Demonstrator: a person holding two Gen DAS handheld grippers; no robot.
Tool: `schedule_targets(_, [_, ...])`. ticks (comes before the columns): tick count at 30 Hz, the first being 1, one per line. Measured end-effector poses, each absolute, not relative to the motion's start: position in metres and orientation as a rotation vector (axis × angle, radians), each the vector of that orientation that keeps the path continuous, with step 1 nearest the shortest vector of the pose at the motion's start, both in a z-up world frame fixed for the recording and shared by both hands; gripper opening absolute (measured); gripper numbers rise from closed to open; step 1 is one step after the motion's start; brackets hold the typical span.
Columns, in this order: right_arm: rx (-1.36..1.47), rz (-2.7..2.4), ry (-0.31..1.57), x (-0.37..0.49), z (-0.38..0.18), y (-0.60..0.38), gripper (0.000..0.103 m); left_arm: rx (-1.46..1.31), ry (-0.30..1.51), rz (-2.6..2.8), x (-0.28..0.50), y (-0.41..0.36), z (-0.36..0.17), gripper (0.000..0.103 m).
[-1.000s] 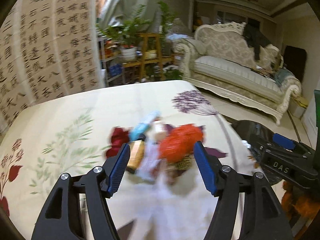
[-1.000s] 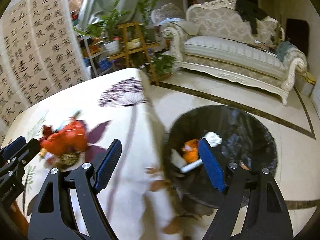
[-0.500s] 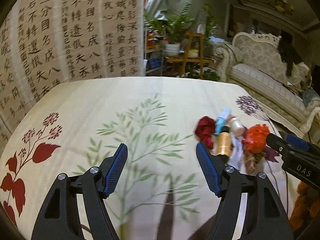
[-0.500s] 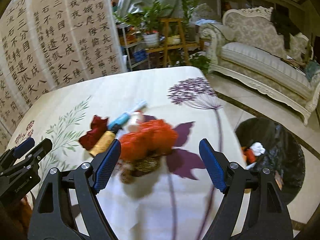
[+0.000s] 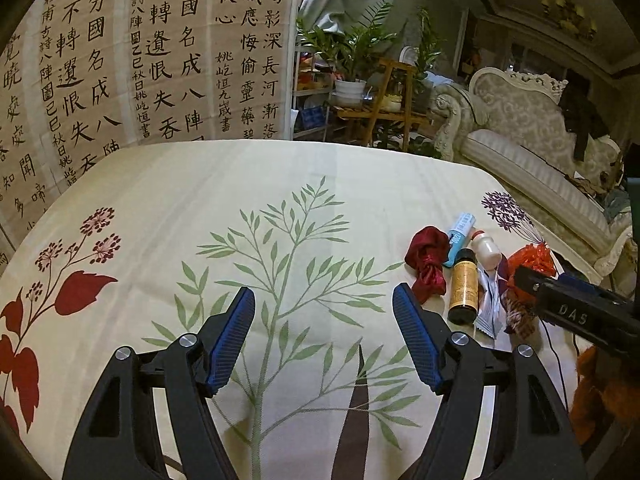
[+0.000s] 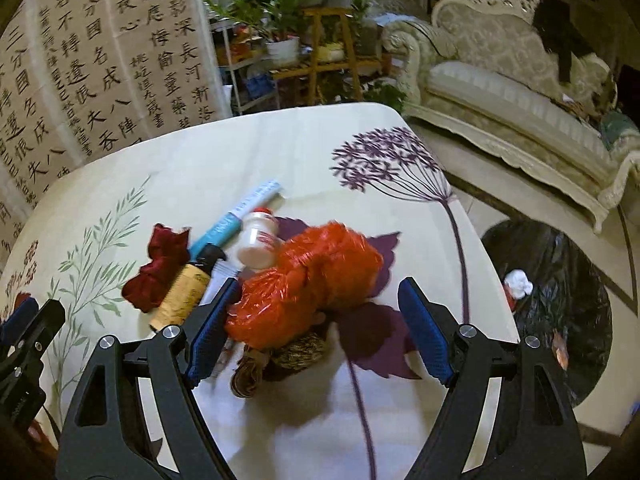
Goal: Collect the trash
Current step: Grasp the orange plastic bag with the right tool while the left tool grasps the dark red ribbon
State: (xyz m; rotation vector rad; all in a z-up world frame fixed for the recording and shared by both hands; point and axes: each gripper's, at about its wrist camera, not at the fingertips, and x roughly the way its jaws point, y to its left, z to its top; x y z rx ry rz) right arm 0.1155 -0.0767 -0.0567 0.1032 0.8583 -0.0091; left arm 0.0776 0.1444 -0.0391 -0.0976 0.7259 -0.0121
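A pile of trash lies on the floral tablecloth (image 6: 280,152): an orange plastic bag (image 6: 312,276), a small white bottle (image 6: 258,240), a brown bottle with a gold label (image 6: 184,294), a blue tube (image 6: 236,214), a dark red crumpled wrapper (image 6: 160,268) and a brown speckled wrapper (image 6: 288,354). My right gripper (image 6: 316,328) is open, its fingers on either side of the orange bag, just above it. My left gripper (image 5: 324,340) is open and empty over bare cloth, left of the pile (image 5: 464,276).
A black-lined trash bin (image 6: 560,292) with some trash in it stands on the floor right of the table. A calligraphy screen (image 5: 120,60), a plant stand (image 5: 380,92) and a sofa (image 5: 532,148) lie beyond the table.
My right gripper swung from over the bin to the pile and now straddles the orange bag. My left gripper moved left, away from the pile, to bare cloth.
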Motion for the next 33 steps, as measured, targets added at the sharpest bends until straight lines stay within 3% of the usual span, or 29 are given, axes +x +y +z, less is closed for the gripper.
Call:
schedule_targets(4, [0.135,0.017,0.878,0.119,-0.057,-0.081,0.04,-0.103,0.735,-0.021,0.081,0.144,-0.042,0.07])
schedule_targets(7, [0.134,0.035,0.881,0.12,-0.058,-0.079,0.032,-0.108,0.74,-0.031,0.083,0.142,-0.042,0.07])
schedule_targets(30, [0.107,-0.049,0.806,0.12,-0.054,-0.129,0.029,-0.064,0.821,-0.141,0.13,0.098,-0.05,0.069])
schedule_targets(33, [0.119,-0.042,0.809,0.121,-0.057,-0.133,0.029,-0.062,0.85,-0.157,0.139,0.094,-0.054,0.063])
